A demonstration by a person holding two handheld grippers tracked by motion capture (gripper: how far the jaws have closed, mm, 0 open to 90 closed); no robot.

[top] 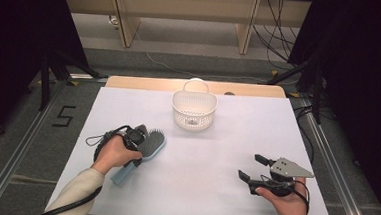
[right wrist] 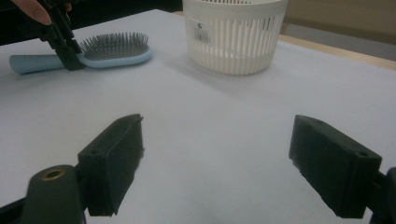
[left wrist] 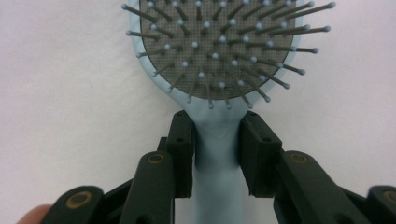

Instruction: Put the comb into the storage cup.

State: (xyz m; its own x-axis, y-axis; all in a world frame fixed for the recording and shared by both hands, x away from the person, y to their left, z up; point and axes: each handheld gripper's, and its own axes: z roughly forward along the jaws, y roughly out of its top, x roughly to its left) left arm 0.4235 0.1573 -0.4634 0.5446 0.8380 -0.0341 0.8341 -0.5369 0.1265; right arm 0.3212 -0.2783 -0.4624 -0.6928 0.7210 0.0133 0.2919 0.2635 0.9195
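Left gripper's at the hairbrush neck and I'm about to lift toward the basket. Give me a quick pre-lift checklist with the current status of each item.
1. Left gripper straddles the hairbrush at its neck: ok.
2. Pads pressing firmly on the handle: cannot tell; they sit right against it.
3. Brush lying flat on the table, bristles up: ok.
4. Basket upright, top open: ok.
5. Table between brush and basket free: ok.
6. Right gripper open, apart from the brush: ok.

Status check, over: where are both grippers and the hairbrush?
Left gripper clamped on hairbrush neck, brush flat on table. Right gripper open, empty. Basket beyond, path clear.
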